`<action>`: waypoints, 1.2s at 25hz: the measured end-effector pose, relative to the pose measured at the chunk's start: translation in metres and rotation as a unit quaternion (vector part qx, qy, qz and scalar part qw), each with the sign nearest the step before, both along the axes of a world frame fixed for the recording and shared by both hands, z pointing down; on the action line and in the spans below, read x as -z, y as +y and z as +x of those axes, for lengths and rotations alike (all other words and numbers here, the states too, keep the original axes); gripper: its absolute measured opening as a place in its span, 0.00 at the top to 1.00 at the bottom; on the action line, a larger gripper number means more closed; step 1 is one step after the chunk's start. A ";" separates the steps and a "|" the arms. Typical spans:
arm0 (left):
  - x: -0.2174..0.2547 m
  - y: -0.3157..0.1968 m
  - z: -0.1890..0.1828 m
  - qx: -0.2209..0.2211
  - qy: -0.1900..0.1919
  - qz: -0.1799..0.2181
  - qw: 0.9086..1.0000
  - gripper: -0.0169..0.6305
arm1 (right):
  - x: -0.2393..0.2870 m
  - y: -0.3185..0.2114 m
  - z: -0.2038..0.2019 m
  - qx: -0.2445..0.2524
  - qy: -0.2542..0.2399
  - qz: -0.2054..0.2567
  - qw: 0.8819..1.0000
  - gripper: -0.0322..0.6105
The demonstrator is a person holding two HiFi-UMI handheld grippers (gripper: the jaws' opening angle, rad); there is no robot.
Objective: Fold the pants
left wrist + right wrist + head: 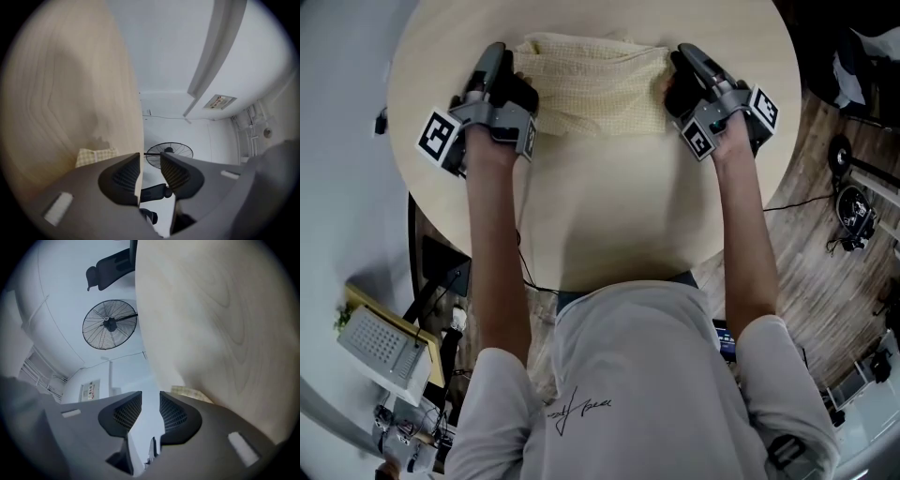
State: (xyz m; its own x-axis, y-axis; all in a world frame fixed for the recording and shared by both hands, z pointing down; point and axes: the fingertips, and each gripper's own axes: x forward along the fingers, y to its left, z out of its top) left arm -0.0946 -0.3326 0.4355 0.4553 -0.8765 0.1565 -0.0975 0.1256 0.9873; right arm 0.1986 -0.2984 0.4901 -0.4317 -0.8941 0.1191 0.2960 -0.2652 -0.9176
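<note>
A bundle of pale yellow checked pants lies on the far part of the round, light wooden table, its long axis running side to side across the person's front, from one gripper to the other. The cloth is gathered and doubled over, with a rumpled far edge and a straighter near edge; which end is the waist and which the leg ends cannot be told. The left gripper lies at the left end of the bundle and the right gripper at the right end, both pointing away from the person, each close against the cloth. In the left gripper view the left gripper's jaws stand a narrow gap apart with nothing between them; the table's edge and a standing fan show through the gap, and a corner of the pants sits just outside the jaw nearer the table. In the right gripper view the right gripper's jaws are likewise slightly parted and empty, with a strip of the pants just beside the table-side jaw
</note>
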 end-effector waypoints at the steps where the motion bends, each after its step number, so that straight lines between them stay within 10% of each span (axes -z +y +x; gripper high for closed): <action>1: 0.003 -0.004 0.000 0.000 0.003 0.012 1.000 0.74 | 0.000 -0.002 0.004 -0.008 0.004 0.002 1.000 0.79; 14: 0.044 0.012 -0.005 -0.046 -0.125 0.098 0.986 0.71 | 0.036 0.014 0.011 0.030 0.089 0.072 0.993 0.80; 30: 0.096 0.075 0.012 -0.106 -0.284 0.161 0.939 0.82 | 0.092 0.065 0.005 0.086 0.218 0.138 0.962 0.95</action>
State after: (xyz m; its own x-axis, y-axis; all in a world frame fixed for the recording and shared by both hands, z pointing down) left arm -0.0822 -0.2576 0.3391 0.5482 -0.8191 0.1690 -0.6096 -0.2529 0.7513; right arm 0.2039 -0.2331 0.3986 -0.5384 -0.8378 0.0908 -0.1589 -0.0049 -0.9873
